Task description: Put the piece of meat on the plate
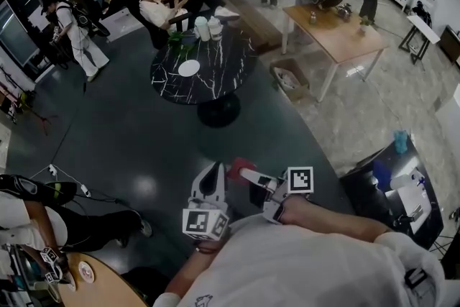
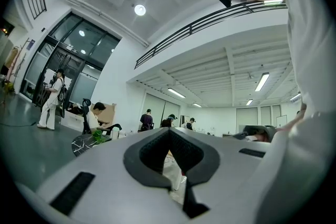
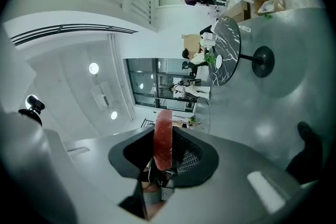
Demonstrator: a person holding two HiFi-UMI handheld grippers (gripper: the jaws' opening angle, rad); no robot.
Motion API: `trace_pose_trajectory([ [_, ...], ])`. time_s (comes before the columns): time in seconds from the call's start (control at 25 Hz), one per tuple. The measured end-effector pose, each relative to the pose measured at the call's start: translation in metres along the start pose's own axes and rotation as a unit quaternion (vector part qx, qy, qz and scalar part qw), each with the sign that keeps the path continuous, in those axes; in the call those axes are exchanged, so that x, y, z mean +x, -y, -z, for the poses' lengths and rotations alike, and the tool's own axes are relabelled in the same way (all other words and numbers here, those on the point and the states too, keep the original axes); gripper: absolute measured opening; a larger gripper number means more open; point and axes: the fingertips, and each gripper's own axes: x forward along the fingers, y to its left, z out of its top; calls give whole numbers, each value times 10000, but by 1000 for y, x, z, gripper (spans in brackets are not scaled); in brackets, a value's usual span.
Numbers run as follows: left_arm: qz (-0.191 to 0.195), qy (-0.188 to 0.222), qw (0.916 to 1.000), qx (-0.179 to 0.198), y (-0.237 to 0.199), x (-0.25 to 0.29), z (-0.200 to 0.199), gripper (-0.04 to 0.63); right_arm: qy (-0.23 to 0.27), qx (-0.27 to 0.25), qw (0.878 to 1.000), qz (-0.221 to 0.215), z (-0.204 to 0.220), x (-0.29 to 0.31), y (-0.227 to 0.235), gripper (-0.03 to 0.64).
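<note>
Right gripper (image 1: 248, 175) pinches piece of meat (image 3: 163, 136), left gripper (image 2: 169, 136) closed empty; meat may slip before the far plate (image 1: 189, 68).

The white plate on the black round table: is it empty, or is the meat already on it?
Empty: the plate shows bare white, and the right hand-held gripper is clamped on the meat.
</note>
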Motion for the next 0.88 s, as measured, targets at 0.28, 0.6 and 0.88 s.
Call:
trace_pose_trajectory([
  [0.28, 7, 28, 9999, 101, -35, 19, -4, 6, 34, 82, 9999, 112, -17, 32, 14, 91],
  [0.6, 176, 31, 9993, 323, -97, 48, -30, 6, 131, -16, 9999, -5, -43, 104, 8, 91],
  [0.88, 182, -10, 9996, 236, -169, 60, -45, 6, 272, -30, 9996, 64, -59, 174, 14, 91],
])
